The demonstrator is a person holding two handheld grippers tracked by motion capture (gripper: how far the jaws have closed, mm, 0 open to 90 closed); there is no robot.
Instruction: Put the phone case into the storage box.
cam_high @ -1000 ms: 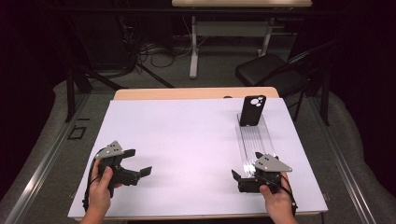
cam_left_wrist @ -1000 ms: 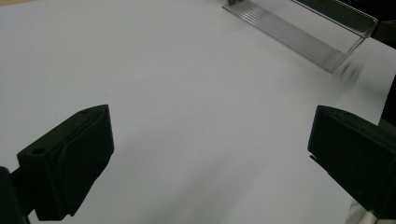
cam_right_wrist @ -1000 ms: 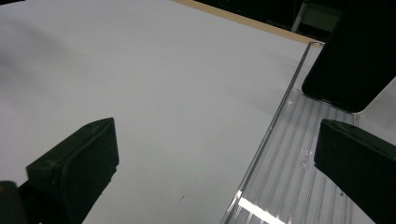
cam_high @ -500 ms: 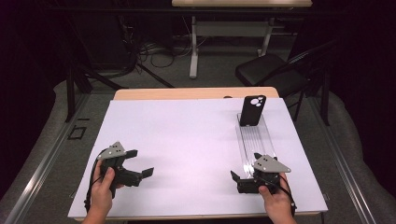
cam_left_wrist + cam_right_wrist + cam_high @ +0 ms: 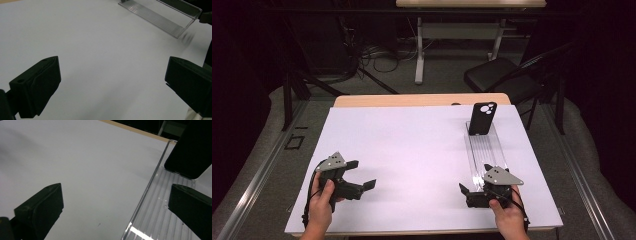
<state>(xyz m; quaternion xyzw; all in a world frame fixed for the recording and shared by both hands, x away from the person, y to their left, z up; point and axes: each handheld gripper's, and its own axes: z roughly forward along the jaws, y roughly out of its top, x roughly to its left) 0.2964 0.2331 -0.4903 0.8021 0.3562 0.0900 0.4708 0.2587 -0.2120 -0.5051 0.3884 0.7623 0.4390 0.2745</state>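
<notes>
**One phone, one clear stand, two open grippers**

A single black phone (image 5: 482,118) stands upright, camera side toward the person, at the far end of one clear ridged stand (image 5: 484,150) on the right part of the table. In the right gripper view the phone (image 5: 191,150) rests on the ribbed floor of the stand (image 5: 160,202).

The right gripper (image 5: 468,192) sits at the near end of the stand, held in one hand (image 5: 507,216); its two jaws are wide apart with nothing between them, one over the white sheet (image 5: 412,155), the other over the stand.

The left gripper (image 5: 362,175) is well apart from the stand, near the table's left front, held in the other hand (image 5: 321,202). Its two jaws also stand wide apart, empty, above the sheet.
</notes>
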